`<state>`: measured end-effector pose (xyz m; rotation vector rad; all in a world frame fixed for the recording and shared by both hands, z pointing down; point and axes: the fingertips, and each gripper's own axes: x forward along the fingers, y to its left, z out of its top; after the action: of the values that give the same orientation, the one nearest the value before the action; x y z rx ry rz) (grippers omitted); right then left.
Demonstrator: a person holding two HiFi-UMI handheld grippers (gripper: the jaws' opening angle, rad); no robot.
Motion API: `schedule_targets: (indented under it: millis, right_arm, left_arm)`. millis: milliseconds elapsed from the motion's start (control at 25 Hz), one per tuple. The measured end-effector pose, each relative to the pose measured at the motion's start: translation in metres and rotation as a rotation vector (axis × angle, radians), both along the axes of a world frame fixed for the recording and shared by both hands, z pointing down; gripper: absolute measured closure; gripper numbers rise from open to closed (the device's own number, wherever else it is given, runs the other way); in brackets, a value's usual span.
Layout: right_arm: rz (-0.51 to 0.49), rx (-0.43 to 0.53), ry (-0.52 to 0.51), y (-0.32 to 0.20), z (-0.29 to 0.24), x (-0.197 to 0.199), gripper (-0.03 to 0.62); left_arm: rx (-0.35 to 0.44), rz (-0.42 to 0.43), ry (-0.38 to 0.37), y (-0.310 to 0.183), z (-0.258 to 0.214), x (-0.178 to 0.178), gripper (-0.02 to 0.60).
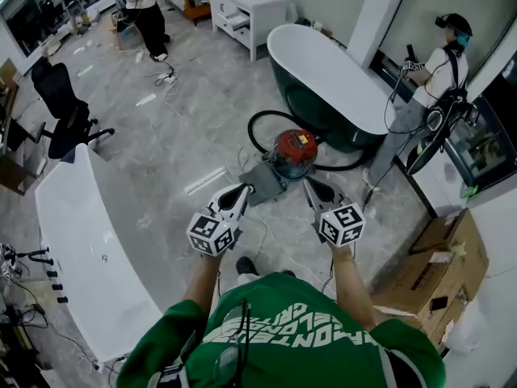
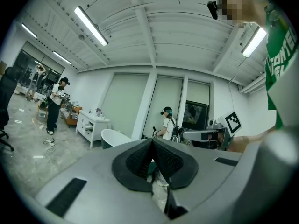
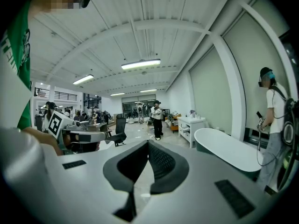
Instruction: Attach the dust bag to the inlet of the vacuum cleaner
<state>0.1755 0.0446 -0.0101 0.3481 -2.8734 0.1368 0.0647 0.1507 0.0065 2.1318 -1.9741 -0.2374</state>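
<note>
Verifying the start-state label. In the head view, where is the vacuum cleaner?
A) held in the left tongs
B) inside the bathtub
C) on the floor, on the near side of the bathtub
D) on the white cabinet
C: the vacuum cleaner with the red top stands on the floor, just this side of the bathtub, with the grey bag beside it.

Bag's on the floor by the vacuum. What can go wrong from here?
1. Left gripper and right gripper are both shut and empty; the dust bag lies on the floor beside the vacuum cleaner, so a pinch may slip.
2. The black hose loops round the vacuum cleaner and may snag a foot.
</note>
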Motion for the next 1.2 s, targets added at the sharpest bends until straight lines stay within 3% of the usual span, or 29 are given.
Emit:
schedule_targets:
  millis: [720,1200]
  right_arm:
    - [-0.008,-0.003,0.031,0.036,0.012,-0.066,0.585]
    - [-0.022,-0.025,0.002,0.024,0.023,-0.101,0.585]
  left_arm:
    - [0.007,0.038,0.070,0.020,0.025,-0.045,0.577]
    - [0.008,0.057,0.049,-0.003,0.030,-0.070,0.577]
